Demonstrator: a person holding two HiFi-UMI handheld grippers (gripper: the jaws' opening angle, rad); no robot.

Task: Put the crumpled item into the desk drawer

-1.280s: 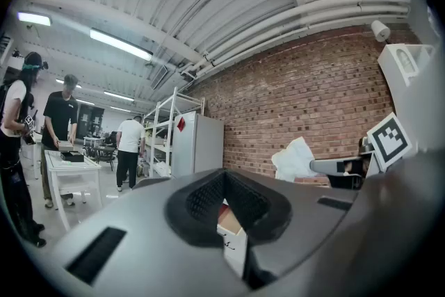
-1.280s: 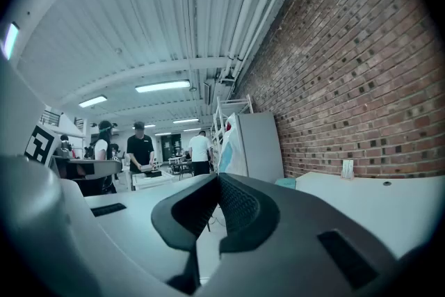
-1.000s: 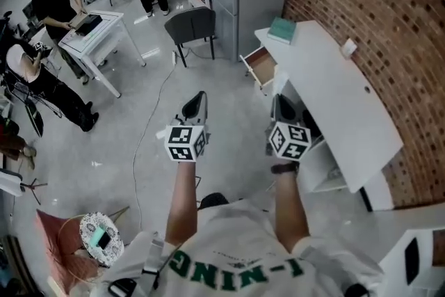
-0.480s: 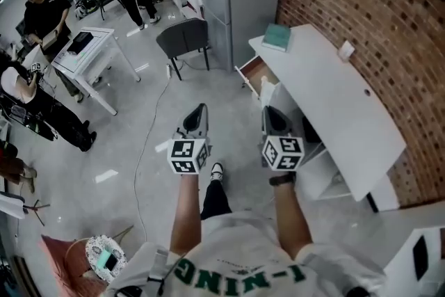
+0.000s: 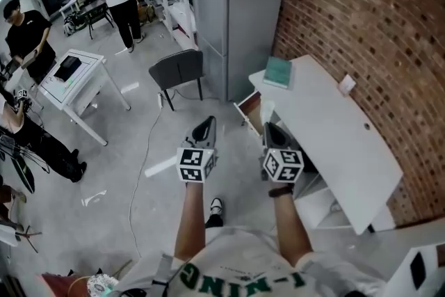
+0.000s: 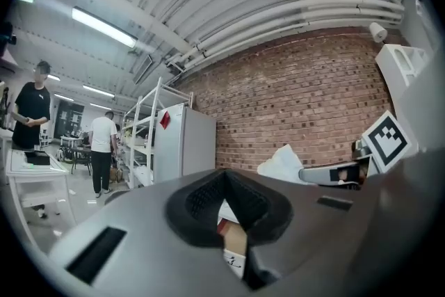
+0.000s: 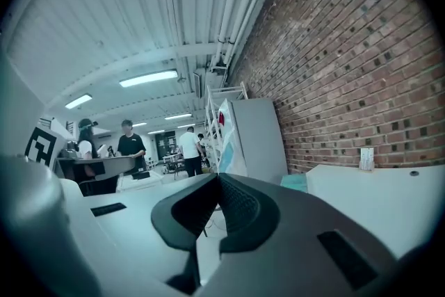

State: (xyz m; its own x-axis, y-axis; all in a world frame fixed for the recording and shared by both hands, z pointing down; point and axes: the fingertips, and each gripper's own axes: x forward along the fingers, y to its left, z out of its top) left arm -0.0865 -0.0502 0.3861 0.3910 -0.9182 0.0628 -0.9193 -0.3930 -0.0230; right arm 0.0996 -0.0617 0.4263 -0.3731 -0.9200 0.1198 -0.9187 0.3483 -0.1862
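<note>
The crumpled item (image 5: 267, 110) is a white wad held at the tip of my right gripper (image 5: 272, 129), which is shut on it. In the left gripper view the crumpled item (image 6: 284, 162) sticks out beyond the right gripper's jaws; in the right gripper view the wad (image 7: 227, 134) rises above my right gripper (image 7: 217, 181). My left gripper (image 5: 206, 125) is shut and holds nothing, beside the right one. The white desk (image 5: 334, 129) stands against the brick wall at right. Its drawer (image 5: 249, 106) hangs open just ahead of the wad.
A teal book (image 5: 279, 71) and a small white object (image 5: 345, 85) lie on the desk. A grey fridge (image 5: 236, 10) stands behind the drawer, a dark chair (image 5: 177, 69) to its left. A cable (image 5: 142, 163) trails over the floor. People stand by a white table (image 5: 69, 76) far left.
I have walked toward the desk: the open drawer and the fridge are nearer. Both grippers moved forward together, and the right one still holds the white wad.
</note>
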